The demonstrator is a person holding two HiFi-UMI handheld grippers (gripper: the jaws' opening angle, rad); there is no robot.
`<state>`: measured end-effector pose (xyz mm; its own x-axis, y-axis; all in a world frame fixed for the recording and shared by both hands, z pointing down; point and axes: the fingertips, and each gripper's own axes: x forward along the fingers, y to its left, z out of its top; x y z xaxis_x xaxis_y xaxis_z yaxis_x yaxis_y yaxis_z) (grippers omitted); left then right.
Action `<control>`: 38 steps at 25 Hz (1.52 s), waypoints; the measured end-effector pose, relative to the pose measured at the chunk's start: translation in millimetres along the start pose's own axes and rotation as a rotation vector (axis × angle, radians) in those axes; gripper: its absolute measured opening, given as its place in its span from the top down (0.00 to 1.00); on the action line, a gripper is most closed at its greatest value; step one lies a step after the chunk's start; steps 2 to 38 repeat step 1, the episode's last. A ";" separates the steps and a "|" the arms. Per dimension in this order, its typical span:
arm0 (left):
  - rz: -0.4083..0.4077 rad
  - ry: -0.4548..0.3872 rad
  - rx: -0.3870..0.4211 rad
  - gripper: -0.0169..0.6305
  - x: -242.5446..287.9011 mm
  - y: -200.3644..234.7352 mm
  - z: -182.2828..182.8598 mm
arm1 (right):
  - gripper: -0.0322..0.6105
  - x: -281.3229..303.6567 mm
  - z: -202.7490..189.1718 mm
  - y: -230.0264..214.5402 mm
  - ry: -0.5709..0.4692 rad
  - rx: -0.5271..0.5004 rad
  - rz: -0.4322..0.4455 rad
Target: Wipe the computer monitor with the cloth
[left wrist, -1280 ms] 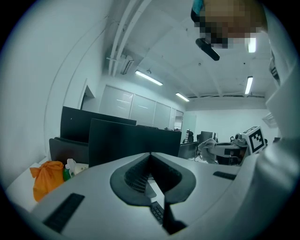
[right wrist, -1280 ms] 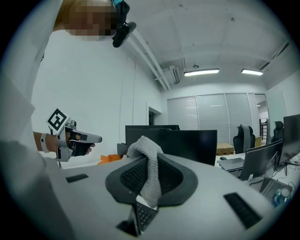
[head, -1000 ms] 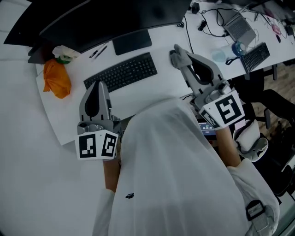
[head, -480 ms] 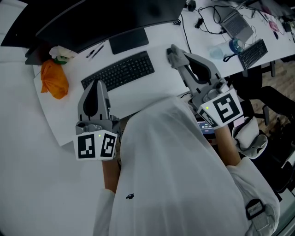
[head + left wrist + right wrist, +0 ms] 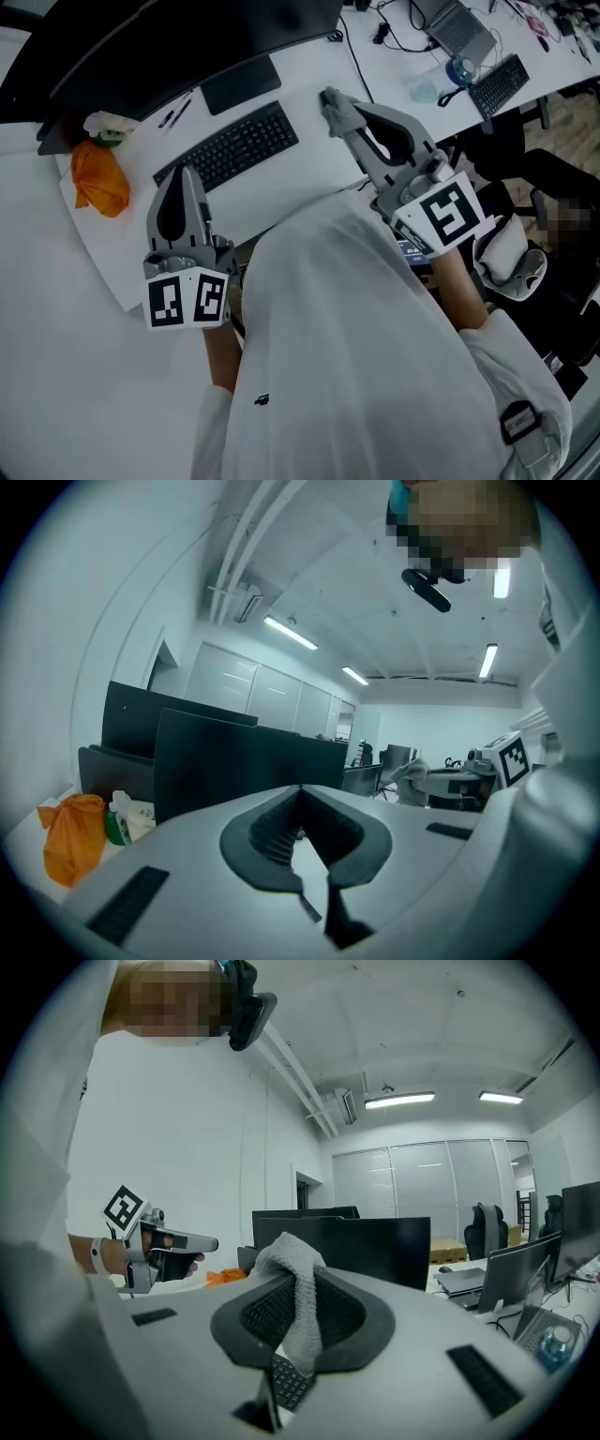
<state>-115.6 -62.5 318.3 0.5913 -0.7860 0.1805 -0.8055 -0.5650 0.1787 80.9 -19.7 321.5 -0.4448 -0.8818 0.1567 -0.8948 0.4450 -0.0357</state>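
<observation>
White table (image 5: 319, 159) bearing a dark computer monitor (image 5: 187, 47) at its far edge, black keyboard (image 5: 230, 145) just before it. Right claw (image 5: 330, 99) pinched tight on a grey cloth (image 5: 298, 1307), up above the table right of the keyboard, apart from the monitor. Left claw (image 5: 182, 174) closed with nothing in it. Orange bag (image 5: 94, 178) far left.

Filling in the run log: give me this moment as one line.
left gripper: shut, empty | right gripper: shut on cloth | cloth: above desk, right of keyboard | monitor: not yet touched
</observation>
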 end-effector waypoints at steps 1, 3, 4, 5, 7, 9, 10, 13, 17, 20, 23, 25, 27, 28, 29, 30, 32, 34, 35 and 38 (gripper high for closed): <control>-0.009 0.001 0.000 0.95 1.4 -2.6 -0.9 | 0.90 -4.0 -2.4 -0.8 0.007 -0.006 -0.004; -0.009 0.001 0.000 0.95 1.4 -2.6 -0.9 | 0.90 -4.0 -2.4 -0.8 0.007 -0.006 -0.004; -0.009 0.001 0.000 0.95 1.4 -2.6 -0.9 | 0.90 -4.0 -2.4 -0.8 0.007 -0.006 -0.004; -0.009 0.001 0.000 0.95 1.4 -2.6 -0.9 | 0.90 -4.0 -2.4 -0.8 0.007 -0.006 -0.004; -0.009 0.001 0.000 0.95 1.4 -2.6 -0.9 | 0.90 -4.0 -2.4 -0.8 0.007 -0.006 -0.004; -0.009 0.001 0.000 0.95 1.4 -2.6 -0.9 | 0.90 -4.0 -2.4 -0.8 0.007 -0.006 -0.004; -0.009 0.001 0.000 0.95 1.4 -2.6 -0.9 | 0.90 -4.0 -2.4 -0.8 0.007 -0.006 -0.004; -0.009 0.001 0.000 0.95 1.4 -2.6 -0.9 | 0.90 -4.0 -2.4 -0.8 0.007 -0.006 -0.004; -0.009 0.001 0.000 0.95 1.4 -2.6 -0.9 | 0.90 -4.0 -2.4 -0.8 0.007 -0.006 -0.004; -0.009 0.001 0.000 0.95 1.4 -2.6 -0.9 | 0.90 -4.0 -2.4 -0.8 0.007 -0.006 -0.004; -0.009 0.001 0.000 0.95 1.4 -2.6 -0.9 | 0.90 -4.0 -2.4 -0.8 0.007 -0.006 -0.004; -0.009 0.001 0.000 0.95 1.4 -2.6 -0.9 | 0.90 -4.0 -2.4 -0.8 0.007 -0.006 -0.004; -0.009 0.001 0.000 0.95 1.4 -2.6 -0.9 | 0.90 -4.0 -2.4 -0.8 0.007 -0.006 -0.004; -0.009 0.001 0.000 0.95 1.4 -2.6 -0.9 | 0.90 -4.0 -2.4 -0.8 0.007 -0.006 -0.004; -0.009 0.001 0.000 0.95 1.4 -2.6 -0.9 | 0.90 -4.0 -2.4 -0.8 0.007 -0.006 -0.004; -0.009 0.001 0.000 0.95 1.4 -2.6 -0.9 | 0.90 -4.0 -2.4 -0.8 0.007 -0.006 -0.004; -0.009 0.001 0.000 0.95 1.4 -2.6 -0.9 | 0.90 -4.0 -2.4 -0.8 0.007 -0.006 -0.004; -0.009 0.001 0.000 0.95 1.4 -2.6 -0.9 | 0.90 -4.0 -2.4 -0.8 0.007 -0.006 -0.004; -0.009 0.001 0.000 0.95 1.4 -2.6 -0.9 | 0.90 -4.0 -2.4 -0.8 0.007 -0.006 -0.004; -0.009 0.001 0.000 0.95 1.4 -2.6 -0.9 | 0.90 -4.0 -2.4 -0.8 0.007 -0.006 -0.004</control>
